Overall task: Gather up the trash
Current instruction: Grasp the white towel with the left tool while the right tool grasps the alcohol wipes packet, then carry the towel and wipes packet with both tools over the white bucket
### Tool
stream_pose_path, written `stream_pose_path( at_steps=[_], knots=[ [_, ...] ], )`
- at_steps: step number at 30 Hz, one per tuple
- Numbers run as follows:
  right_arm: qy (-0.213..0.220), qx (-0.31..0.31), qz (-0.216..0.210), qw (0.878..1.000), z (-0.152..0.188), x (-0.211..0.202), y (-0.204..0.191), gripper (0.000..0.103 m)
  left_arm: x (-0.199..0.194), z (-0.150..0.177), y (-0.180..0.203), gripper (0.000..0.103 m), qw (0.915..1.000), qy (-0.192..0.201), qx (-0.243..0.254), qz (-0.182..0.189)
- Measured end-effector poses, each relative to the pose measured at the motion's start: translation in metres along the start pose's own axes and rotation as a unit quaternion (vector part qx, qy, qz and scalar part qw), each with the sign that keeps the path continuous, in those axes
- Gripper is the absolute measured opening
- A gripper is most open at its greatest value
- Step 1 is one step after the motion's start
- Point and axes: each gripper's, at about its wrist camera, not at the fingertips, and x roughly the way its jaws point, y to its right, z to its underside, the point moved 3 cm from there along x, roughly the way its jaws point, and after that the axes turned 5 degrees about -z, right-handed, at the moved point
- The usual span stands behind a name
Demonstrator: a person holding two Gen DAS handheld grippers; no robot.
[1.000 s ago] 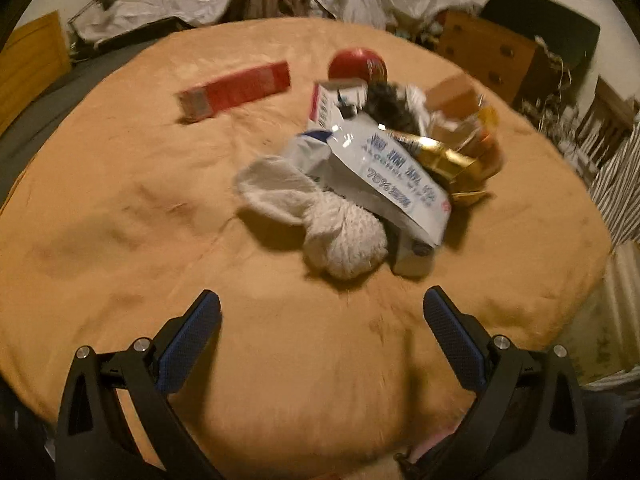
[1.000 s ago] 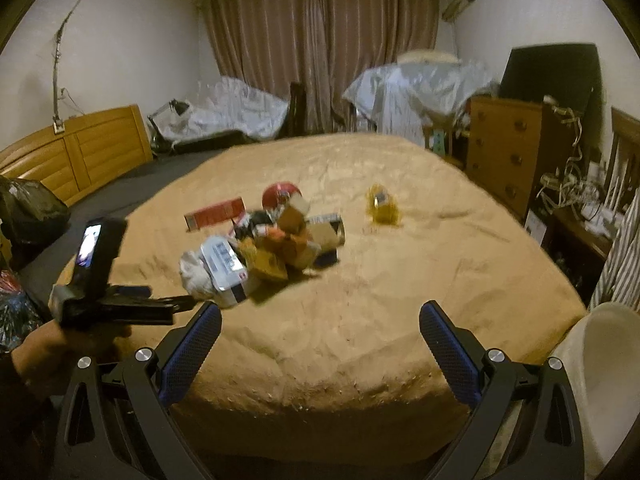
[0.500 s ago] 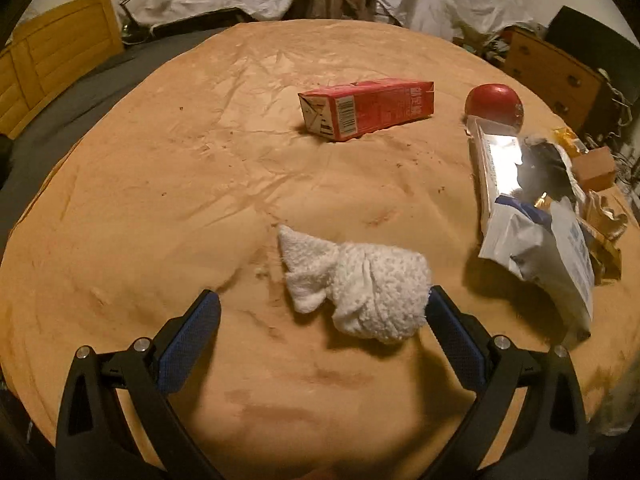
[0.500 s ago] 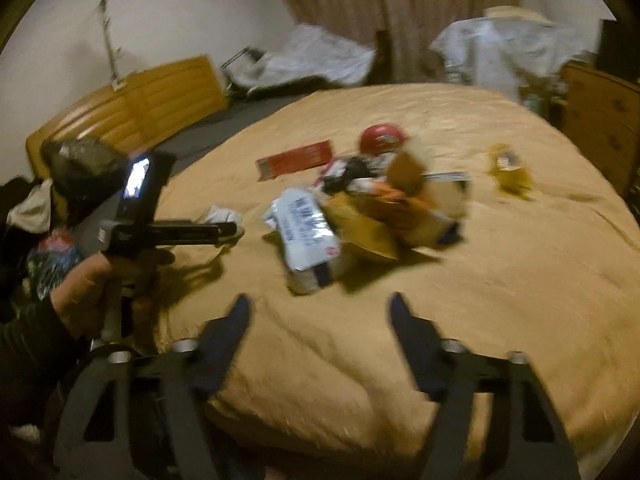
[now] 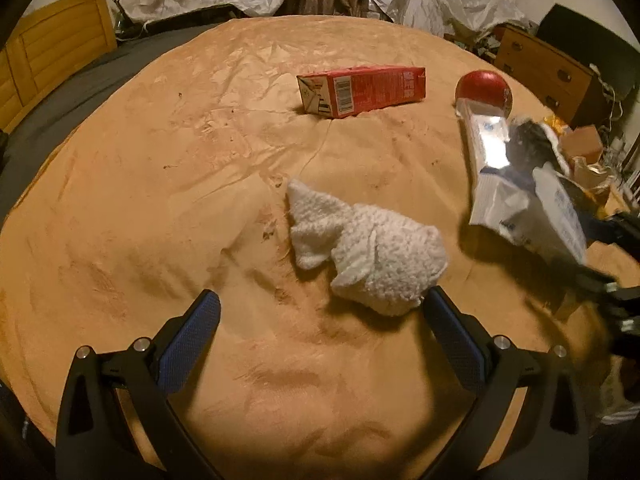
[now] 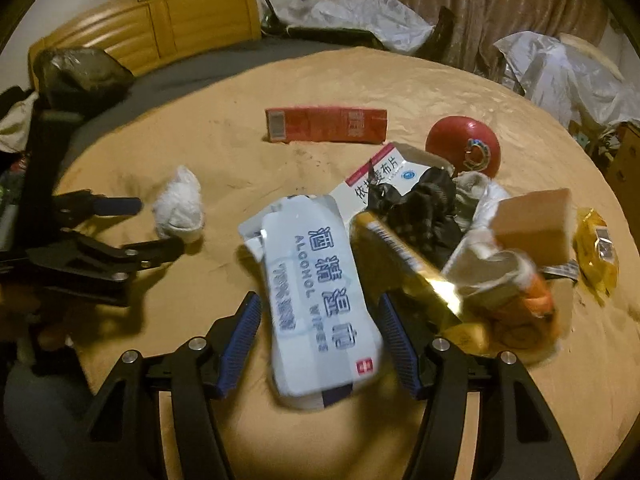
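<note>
A crumpled white paper towel (image 5: 368, 256) lies on the tan bedspread (image 5: 160, 200), just ahead of my open left gripper (image 5: 320, 320), nearer its right finger. In the right wrist view the towel (image 6: 180, 204) sits left of a trash pile. My right gripper (image 6: 320, 332) is open, with a white alcohol wipes pack (image 6: 316, 292) lying between its fingers; they are not closed on it. The pack also shows in the left wrist view (image 5: 532, 212). My left gripper is seen from the right wrist view (image 6: 148, 224).
A red carton (image 5: 360, 90) and a red ball (image 5: 484, 88) lie farther back. The pile holds a medicine box (image 6: 384, 180), black wrapper (image 6: 424, 208), gold packet (image 6: 416, 268), brown box (image 6: 532, 224) and yellow wrapper (image 6: 596, 256). A wooden headboard (image 6: 168, 28) stands behind.
My left gripper moved left to the paper towel and closer to it. My right gripper came in over the pile and narrowed around the alcohol wipes pack.
</note>
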Motion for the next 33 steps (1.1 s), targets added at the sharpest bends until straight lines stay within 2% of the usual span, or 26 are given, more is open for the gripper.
stream_pose_path(
  at_steps=[3,6,10,12,14,15,16,17,21,24,27,33],
  knots=[
    [-0.006,0.001,0.004,1.0,-0.002,0.013,-0.002,0.062,0.001,-0.006,0.003,0.098,0.9998,0.001,-0.015,0.01],
    [0.005,0.023,0.003,1.0,-0.001,0.011,-0.001,0.049,0.004,-0.01,0.007,0.098,0.9998,0.007,-0.019,0.008],
    [0.025,0.05,-0.005,0.998,0.006,-0.003,-0.002,0.046,0.009,-0.015,0.009,0.097,0.9998,0.009,-0.016,0.001],
    [0.039,0.058,-0.008,0.998,0.009,-0.014,-0.006,0.045,0.008,-0.018,0.008,0.086,0.9997,0.018,-0.017,0.002],
    [0.054,0.075,-0.018,0.996,0.012,-0.024,-0.008,0.045,0.004,-0.021,0.009,0.063,0.9993,0.027,-0.017,0.02],
    [0.061,0.081,-0.02,0.995,0.014,-0.03,-0.009,0.045,0.003,-0.023,0.01,0.059,0.9991,0.028,-0.018,0.027],
    [0.067,0.084,-0.021,0.994,0.014,-0.034,-0.011,0.045,0.003,-0.024,0.011,0.051,0.9989,0.029,-0.015,0.034],
    [0.075,0.086,-0.021,0.993,0.014,-0.039,-0.013,0.045,0.002,-0.024,0.013,0.049,0.9988,0.029,-0.013,0.038],
    [0.106,0.089,-0.013,0.99,0.014,-0.064,-0.023,0.045,-0.009,-0.022,0.018,0.046,0.9985,0.046,-0.01,0.028],
    [0.134,0.092,0.003,0.987,0.014,-0.089,-0.028,0.045,-0.032,-0.021,0.022,0.046,0.9969,0.073,-0.015,0.025],
    [0.163,0.091,0.026,0.982,0.016,-0.121,-0.032,0.045,-0.066,-0.021,0.035,0.046,0.9935,0.111,-0.003,0.024],
    [0.212,0.101,0.077,0.969,0.03,-0.19,-0.033,0.045,-0.139,-0.019,0.077,0.046,0.9824,0.179,0.017,0.051]
  ],
)
